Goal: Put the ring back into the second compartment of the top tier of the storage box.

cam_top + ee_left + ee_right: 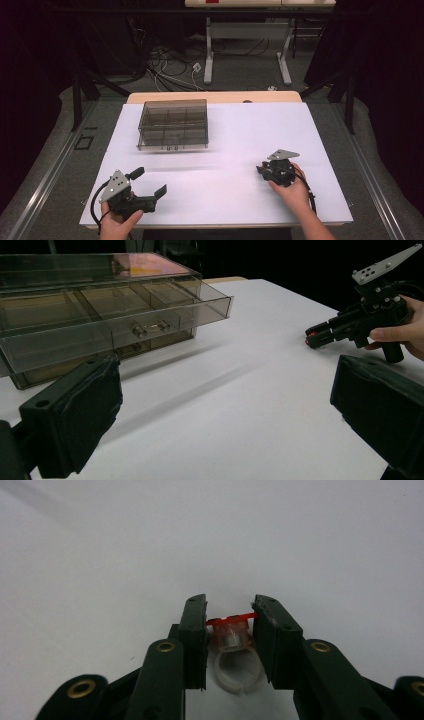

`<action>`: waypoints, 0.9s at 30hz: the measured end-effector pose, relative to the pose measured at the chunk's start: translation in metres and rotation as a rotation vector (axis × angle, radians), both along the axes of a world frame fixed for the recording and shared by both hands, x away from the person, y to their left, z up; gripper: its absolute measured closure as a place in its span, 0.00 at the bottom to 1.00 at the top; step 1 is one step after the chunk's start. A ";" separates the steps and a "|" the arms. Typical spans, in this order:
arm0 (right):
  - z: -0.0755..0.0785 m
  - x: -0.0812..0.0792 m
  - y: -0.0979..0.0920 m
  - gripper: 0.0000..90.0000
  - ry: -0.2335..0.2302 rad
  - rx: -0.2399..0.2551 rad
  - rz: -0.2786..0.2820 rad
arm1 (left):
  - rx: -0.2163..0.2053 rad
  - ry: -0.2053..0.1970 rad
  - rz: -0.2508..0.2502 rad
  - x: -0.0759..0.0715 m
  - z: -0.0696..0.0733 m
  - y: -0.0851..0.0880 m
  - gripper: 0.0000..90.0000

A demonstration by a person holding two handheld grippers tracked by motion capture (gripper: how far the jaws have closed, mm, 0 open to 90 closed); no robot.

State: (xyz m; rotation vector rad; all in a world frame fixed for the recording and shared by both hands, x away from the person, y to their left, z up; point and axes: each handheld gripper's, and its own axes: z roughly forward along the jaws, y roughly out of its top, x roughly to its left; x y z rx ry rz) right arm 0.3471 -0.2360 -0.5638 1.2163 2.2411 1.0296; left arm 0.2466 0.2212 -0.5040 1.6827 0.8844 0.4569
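My right gripper [260, 169] sits low over the right part of the white table [240, 130], held by a hand. In the right gripper view this gripper [231, 613] is shut on a small clear plastic ring with a red top [233, 630], pinched between the two pads. The left gripper view shows the right gripper [311, 338] from the side, with a red speck at its tip. My left gripper [149, 182] rests near the front left edge, jaws wide open and nothing between them [225, 377]. A smoky see-through drawer box [172, 125] stands at the back left.
In the left gripper view the drawer box [100, 305] has divided compartments and a drawer with a small handle [150, 329] that juts forward. Past the table's far edge lie floor cables [170, 65] and a desk frame [247, 45]. Dark curtains flank both sides.
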 end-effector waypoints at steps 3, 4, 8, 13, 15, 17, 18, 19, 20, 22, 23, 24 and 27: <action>0.000 0.000 0.000 0.75 -0.001 -0.001 0.000 | 0.000 0.000 0.000 0.000 0.000 0.000 0.00; 0.000 0.000 0.000 0.75 -0.001 -0.001 0.000 | 0.000 0.000 0.000 0.000 0.000 0.000 0.00; 0.000 0.000 0.000 0.75 -0.001 -0.001 0.000 | -0.002 0.003 0.001 0.000 0.000 0.000 0.00; 0.000 -0.001 0.001 0.75 0.002 0.004 0.000 | -0.001 0.005 0.002 0.000 -0.001 0.000 0.00; 0.000 -0.001 0.001 0.75 0.002 0.003 -0.001 | 0.000 0.004 0.001 0.001 -0.001 0.000 0.00; 0.001 0.000 0.000 0.75 -0.003 -0.001 0.003 | -0.001 0.005 0.004 0.001 -0.001 0.000 0.00; 0.001 -0.001 0.000 0.75 0.000 0.005 0.004 | 0.000 0.005 0.005 0.001 -0.001 0.000 0.00; 0.001 -0.001 0.000 0.75 0.000 0.005 0.004 | 0.000 0.005 0.005 0.001 -0.001 0.000 0.00; 0.001 -0.001 0.000 0.75 -0.001 0.002 -0.001 | 0.000 0.005 0.003 0.001 -0.001 0.000 0.00; 0.001 -0.001 0.000 0.75 0.000 0.003 -0.003 | 0.000 0.004 0.003 0.001 -0.001 0.000 0.00; 0.002 -0.001 0.000 0.75 0.000 0.004 -0.004 | -0.001 0.004 0.004 0.001 -0.001 0.000 0.00; 0.002 -0.001 -0.001 0.75 -0.002 0.002 -0.005 | -0.002 0.004 0.004 0.001 -0.001 0.000 0.00; 0.003 -0.002 0.000 0.75 -0.003 0.006 -0.008 | 0.002 0.003 0.004 0.001 -0.001 0.001 0.00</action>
